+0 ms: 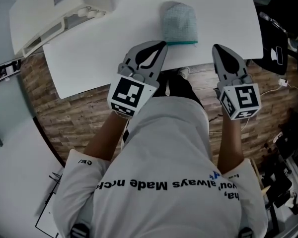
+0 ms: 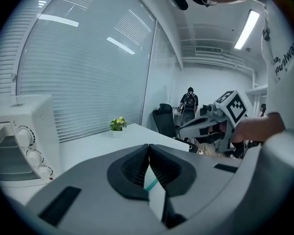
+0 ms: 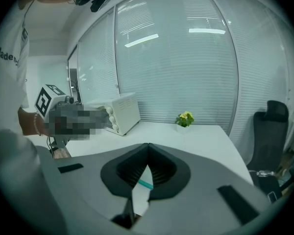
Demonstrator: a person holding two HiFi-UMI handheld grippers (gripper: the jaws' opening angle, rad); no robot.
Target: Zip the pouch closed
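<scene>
A pale teal mesh pouch (image 1: pixel 179 23) lies flat on the white table (image 1: pixel 99 58), its teal zipper edge toward me. Both grippers hang in the air over the table's near edge, on my side of the pouch and apart from it. My left gripper (image 1: pixel 161 45) has its tip just short of the pouch's near left corner, jaws shut with nothing between them. The right gripper (image 1: pixel 217 48) is to the pouch's right, also shut and empty. In the left gripper view the left gripper (image 2: pixel 148 148) shows closed pads, with a strip of the zipper (image 2: pixel 151 184) below them. The right gripper view shows the right gripper (image 3: pixel 148 148) the same way.
A white toaster oven (image 1: pixel 54 9) stands on the table's far left corner. A small potted plant (image 3: pixel 185 119) sits at the far edge. Beyond the table are an office chair (image 3: pixel 270 131), glass walls with blinds and a person (image 2: pixel 189 101). Cables and gear lie on the wood floor (image 1: pixel 283 148).
</scene>
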